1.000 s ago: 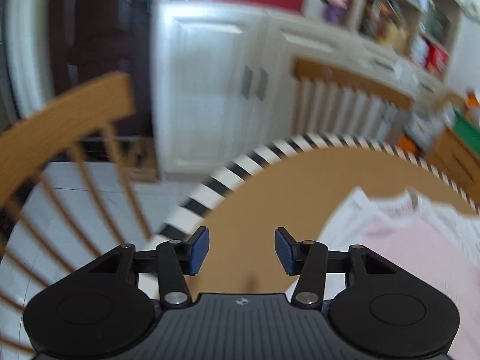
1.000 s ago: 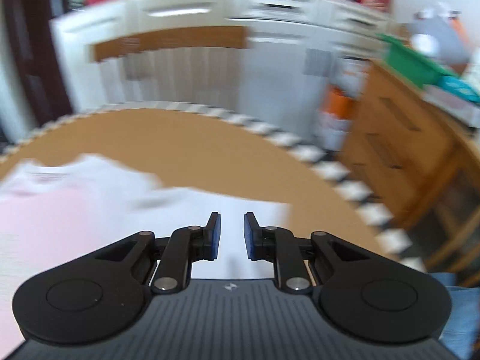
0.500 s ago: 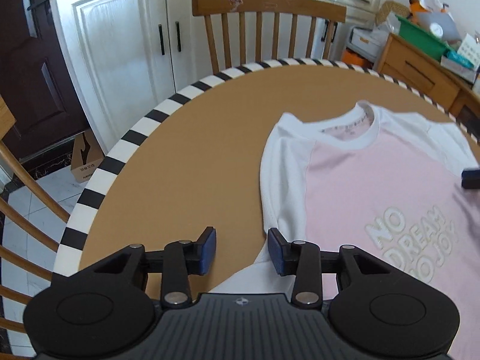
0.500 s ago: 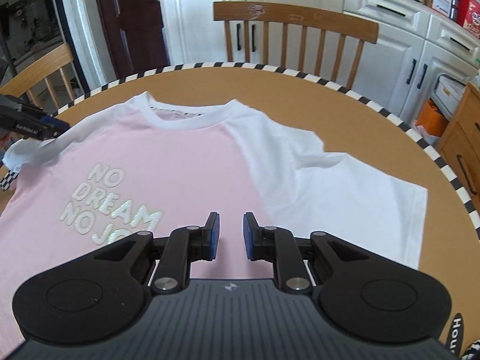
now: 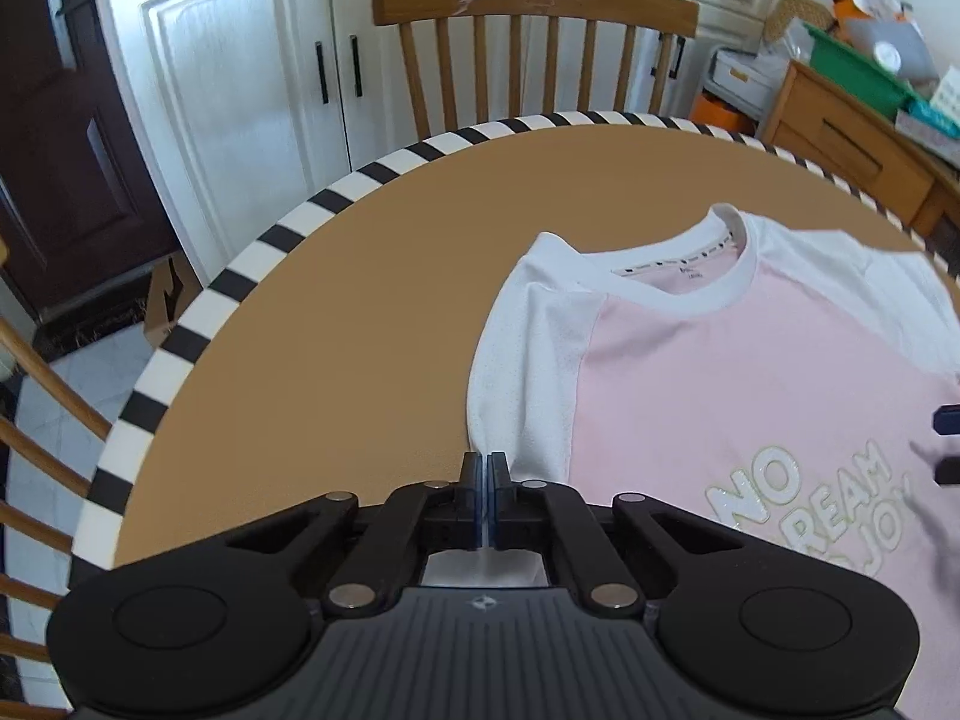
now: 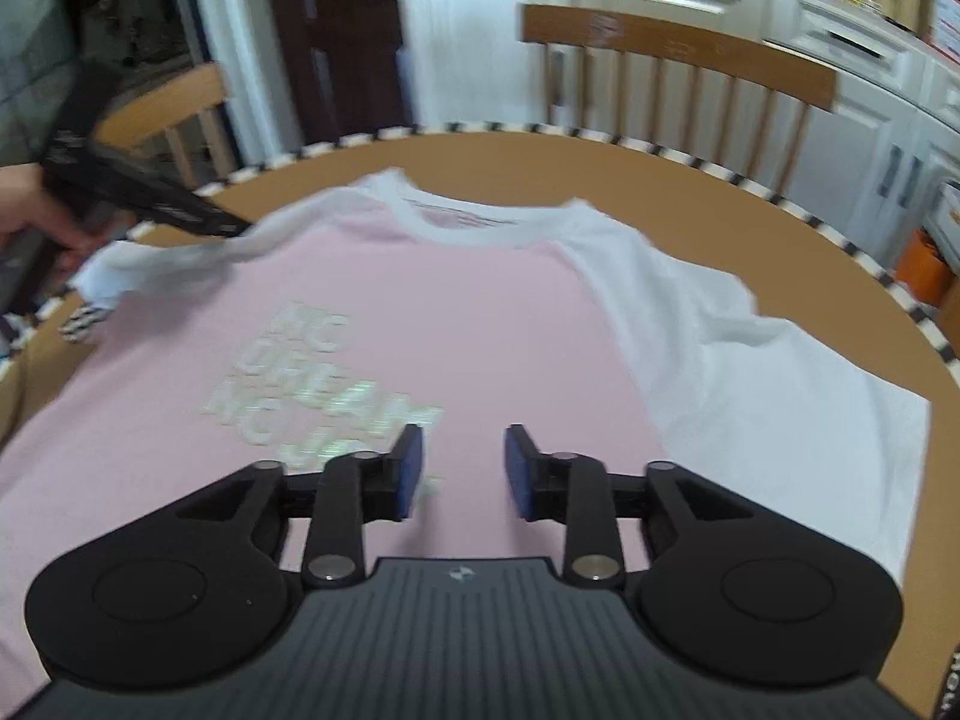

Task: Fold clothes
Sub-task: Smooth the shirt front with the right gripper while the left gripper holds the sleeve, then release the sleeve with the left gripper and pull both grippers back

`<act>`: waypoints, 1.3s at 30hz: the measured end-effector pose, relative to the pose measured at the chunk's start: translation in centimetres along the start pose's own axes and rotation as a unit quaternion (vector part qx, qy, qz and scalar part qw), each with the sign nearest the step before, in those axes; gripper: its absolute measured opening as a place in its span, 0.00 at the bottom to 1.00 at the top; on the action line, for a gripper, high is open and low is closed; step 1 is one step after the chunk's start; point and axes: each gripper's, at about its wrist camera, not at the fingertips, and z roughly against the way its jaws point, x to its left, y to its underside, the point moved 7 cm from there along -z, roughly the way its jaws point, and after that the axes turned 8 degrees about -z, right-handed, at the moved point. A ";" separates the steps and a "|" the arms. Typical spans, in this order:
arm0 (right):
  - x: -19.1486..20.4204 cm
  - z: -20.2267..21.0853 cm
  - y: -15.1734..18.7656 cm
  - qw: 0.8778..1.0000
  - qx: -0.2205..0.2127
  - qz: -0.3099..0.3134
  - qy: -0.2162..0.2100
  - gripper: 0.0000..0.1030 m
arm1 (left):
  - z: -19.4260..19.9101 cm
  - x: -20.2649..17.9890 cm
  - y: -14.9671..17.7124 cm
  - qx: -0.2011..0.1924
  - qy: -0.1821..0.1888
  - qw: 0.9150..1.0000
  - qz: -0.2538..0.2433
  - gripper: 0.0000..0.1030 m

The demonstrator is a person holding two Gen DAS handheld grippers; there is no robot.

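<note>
A pink T-shirt [image 5: 750, 372] [image 6: 432, 324] with white sleeves and pale lettering lies face up on the round brown table [image 5: 372, 276] [image 6: 720, 204]. My left gripper [image 5: 483, 468] is shut on the white left sleeve [image 5: 522, 348], whose cloth runs between its blue pads. In the right wrist view that gripper [image 6: 231, 227] holds the sleeve [image 6: 180, 258] lifted off the table at the left. My right gripper [image 6: 462, 468] hovers open over the shirt's lower front, nothing between its fingers. The other sleeve [image 6: 780, 396] lies spread flat to the right.
The table has a black-and-white striped rim [image 5: 198, 312]. A wooden chair [image 5: 534, 48] stands at the far side, another chair [image 6: 174, 108] at the left. White cupboards [image 5: 240, 72] and a wooden drawer unit [image 5: 852, 144] stand behind. A person's hand [image 6: 30, 210] holds the left gripper.
My left gripper has closed on the white sleeve and raised it. My right gripper has opened wider and shifted over the shirt's front.
</note>
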 end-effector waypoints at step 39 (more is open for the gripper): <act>2.6 -1.8 2.5 0.999 0.039 0.033 -0.006 0.55 | 6.6 6.8 7.8 -0.008 -0.084 0.996 0.008 0.05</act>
